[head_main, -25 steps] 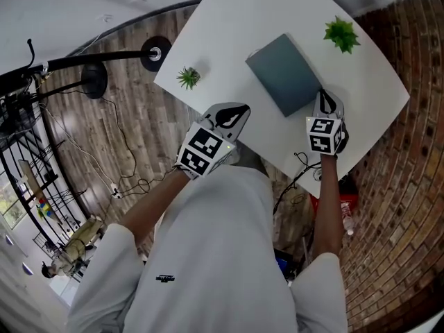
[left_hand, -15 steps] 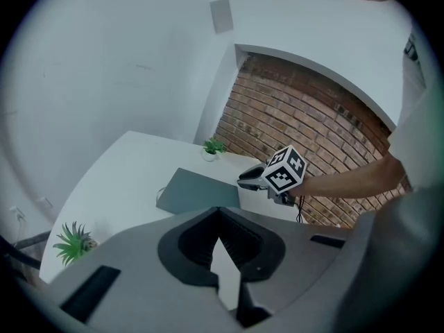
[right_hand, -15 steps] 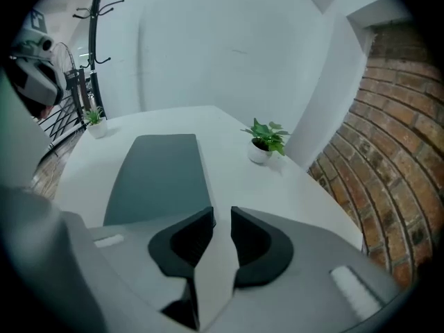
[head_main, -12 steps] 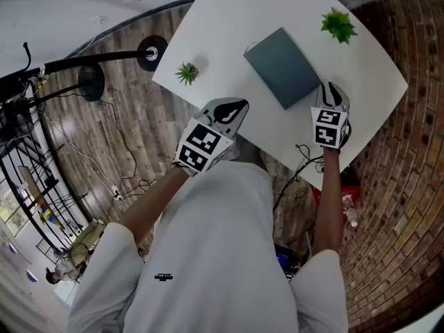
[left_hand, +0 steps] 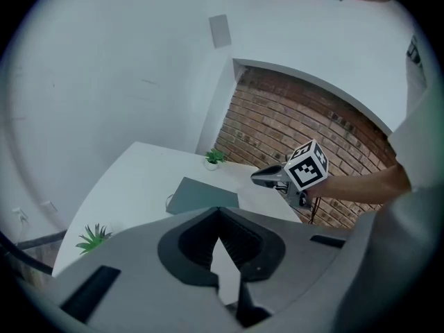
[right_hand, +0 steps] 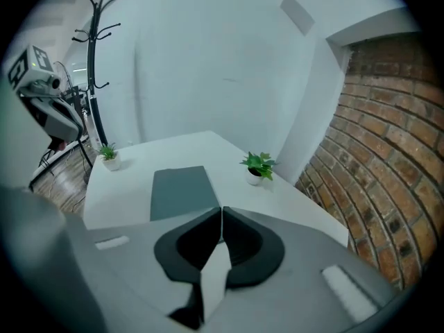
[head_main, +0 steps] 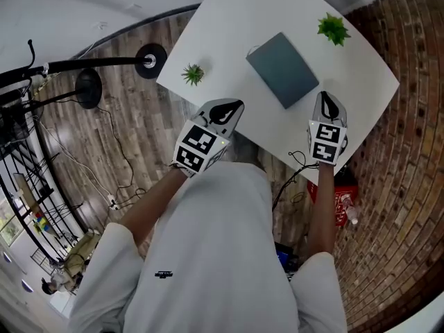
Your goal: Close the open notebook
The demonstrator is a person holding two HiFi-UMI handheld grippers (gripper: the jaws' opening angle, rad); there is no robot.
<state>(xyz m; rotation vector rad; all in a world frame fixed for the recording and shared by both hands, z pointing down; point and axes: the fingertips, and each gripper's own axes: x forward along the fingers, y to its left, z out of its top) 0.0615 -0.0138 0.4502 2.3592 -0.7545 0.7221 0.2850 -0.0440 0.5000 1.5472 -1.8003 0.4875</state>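
The grey-green notebook (head_main: 283, 69) lies shut and flat on the white table (head_main: 229, 19); it also shows in the left gripper view (left_hand: 202, 196) and the right gripper view (right_hand: 182, 189). My right gripper (head_main: 327, 101) hovers just off the notebook's near right corner, over the table's front edge. Its jaws are closing, tips nearly together, with nothing between them (right_hand: 221, 210). My left gripper (head_main: 229, 109) hangs at the table's near left edge, apart from the notebook, its jaws together and empty (left_hand: 220, 210).
Two small potted plants stand on the table, one at the far right (head_main: 334, 28) and one at the left edge (head_main: 193, 73). A coat stand's round base (head_main: 150, 61) sits on the wood floor at the left. A brick wall (head_main: 409, 151) borders the right side.
The right gripper has lifted up and drawn back a little from the notebook's corner. The left gripper has risen slightly. The notebook has stayed shut and still.
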